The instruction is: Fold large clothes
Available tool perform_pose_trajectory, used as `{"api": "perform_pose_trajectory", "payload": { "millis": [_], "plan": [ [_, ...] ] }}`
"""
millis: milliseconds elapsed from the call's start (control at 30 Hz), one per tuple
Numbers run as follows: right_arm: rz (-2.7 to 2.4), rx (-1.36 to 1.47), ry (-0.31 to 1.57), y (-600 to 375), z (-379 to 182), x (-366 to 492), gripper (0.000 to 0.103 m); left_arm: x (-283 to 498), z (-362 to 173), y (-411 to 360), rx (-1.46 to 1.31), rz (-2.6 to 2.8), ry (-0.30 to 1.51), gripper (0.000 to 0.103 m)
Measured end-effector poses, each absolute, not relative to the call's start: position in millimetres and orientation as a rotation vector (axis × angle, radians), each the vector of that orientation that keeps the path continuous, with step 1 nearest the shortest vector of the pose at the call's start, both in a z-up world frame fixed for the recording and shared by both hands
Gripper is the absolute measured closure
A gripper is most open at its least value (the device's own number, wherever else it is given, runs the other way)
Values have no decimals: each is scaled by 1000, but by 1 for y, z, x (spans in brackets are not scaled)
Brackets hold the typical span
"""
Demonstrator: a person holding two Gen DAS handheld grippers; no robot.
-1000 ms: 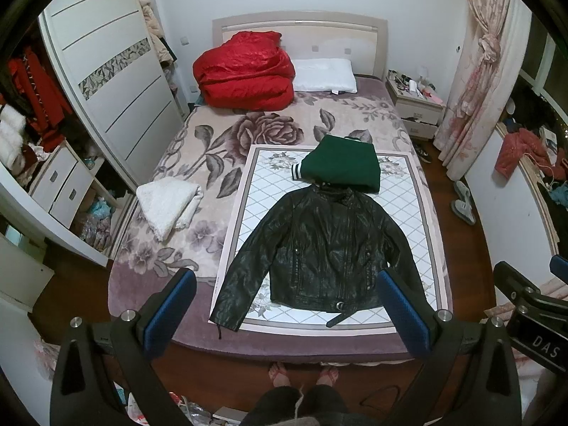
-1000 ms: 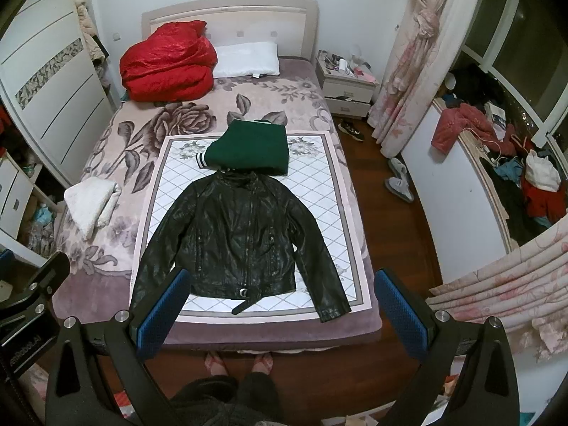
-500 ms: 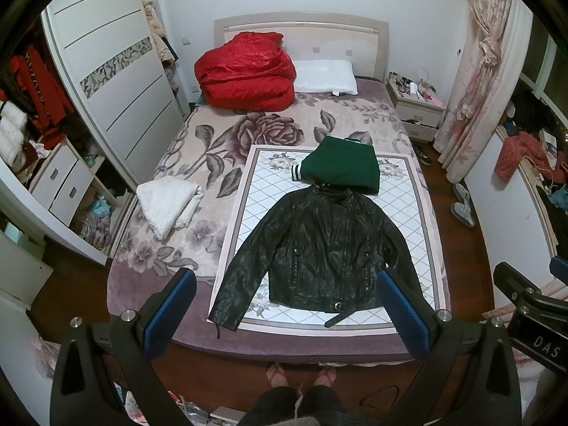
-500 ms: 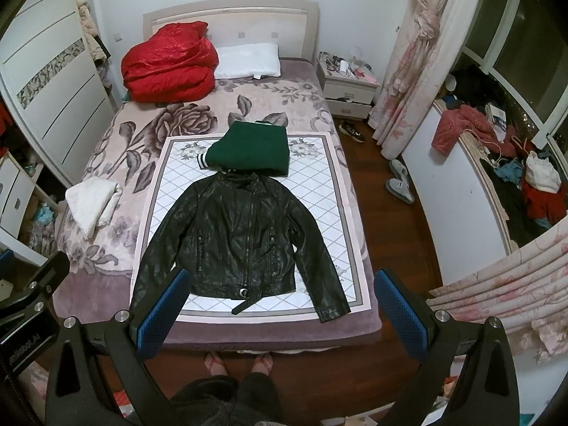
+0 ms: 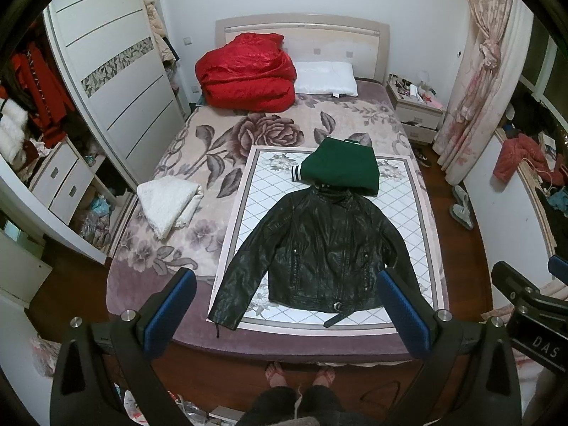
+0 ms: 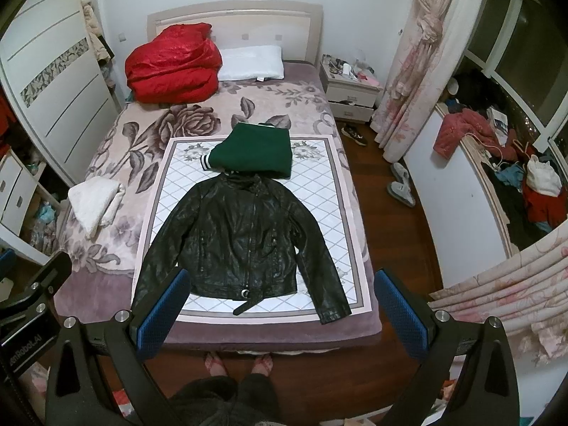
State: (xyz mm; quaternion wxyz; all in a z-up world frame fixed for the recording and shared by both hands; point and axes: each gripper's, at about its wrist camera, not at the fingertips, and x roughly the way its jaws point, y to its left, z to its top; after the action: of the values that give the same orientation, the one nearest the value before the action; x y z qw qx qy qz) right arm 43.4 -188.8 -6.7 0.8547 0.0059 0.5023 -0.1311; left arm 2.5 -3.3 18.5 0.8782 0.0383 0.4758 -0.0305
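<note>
A black leather jacket (image 5: pixel 321 248) (image 6: pixel 241 238) lies spread flat, front up, sleeves angled out, on a white quilted mat (image 5: pixel 248 191) (image 6: pixel 167 184) on the bed. A folded green garment (image 5: pixel 340 170) (image 6: pixel 255 152) rests just beyond its collar. My left gripper (image 5: pixel 284 314) is open, held high above the bed's foot, well short of the jacket. My right gripper (image 6: pixel 280 310) is open too, equally far back, with nothing between its blue pads (image 6: pixel 401 314).
A red quilt (image 5: pixel 248 71) and white pillow (image 5: pixel 326 78) sit by the headboard. A folded white blanket (image 5: pixel 168 206) lies at the bed's left side. Wardrobe (image 5: pixel 117 81) on the left, nightstand (image 5: pixel 417 113) and curtain (image 5: pixel 475 71) on the right. The person's feet (image 5: pixel 301 376) stand at the bed's foot.
Both views have shifted very slightly; the jacket and other clothes lie where they were, and both grippers stay open.
</note>
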Motion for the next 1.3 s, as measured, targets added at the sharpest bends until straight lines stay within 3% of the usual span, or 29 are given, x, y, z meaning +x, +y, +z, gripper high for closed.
{"api": "perform_pose_trajectory", "payload": {
  "millis": [1300],
  "plan": [
    [-283,20,1041,-180,5,48,0,10,43,-23,68,-72,976,0]
  ]
}}
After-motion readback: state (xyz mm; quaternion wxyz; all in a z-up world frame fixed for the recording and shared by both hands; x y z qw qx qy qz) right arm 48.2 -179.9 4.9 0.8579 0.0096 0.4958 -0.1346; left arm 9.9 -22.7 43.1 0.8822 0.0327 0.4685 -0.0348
